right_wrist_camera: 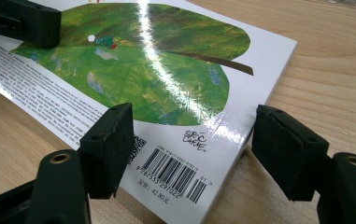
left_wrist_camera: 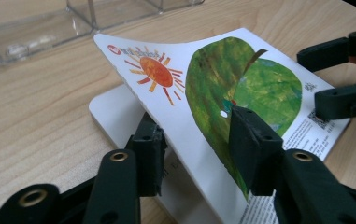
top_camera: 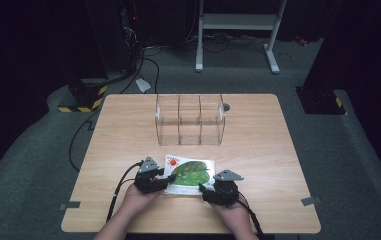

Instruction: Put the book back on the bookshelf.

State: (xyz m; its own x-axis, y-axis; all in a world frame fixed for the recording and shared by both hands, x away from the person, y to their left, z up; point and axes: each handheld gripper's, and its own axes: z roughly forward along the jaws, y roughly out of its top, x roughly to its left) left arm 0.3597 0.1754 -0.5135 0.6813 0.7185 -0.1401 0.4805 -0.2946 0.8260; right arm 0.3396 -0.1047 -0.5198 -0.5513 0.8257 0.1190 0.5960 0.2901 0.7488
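The thin white picture book with a green leaf and orange sun (top_camera: 190,174) lay long axis crosswise near the wooden worktop's (top_camera: 258,140) front edge, the left gripper (left_wrist_camera: 194,140) pinching its lifted cover, the right gripper (right_wrist_camera: 192,154) spread astride its barcode corner, the clear plastic three-compartment box (top_camera: 190,119) well apart behind.

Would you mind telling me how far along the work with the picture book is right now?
Done: the left tongs have pinched the book's back cover and lifted it off the pages. In hand: the right tongs straddle the book's barcode corner, pads not pressing. Left: probably moving the book toward the clear organizer, which holds nothing.
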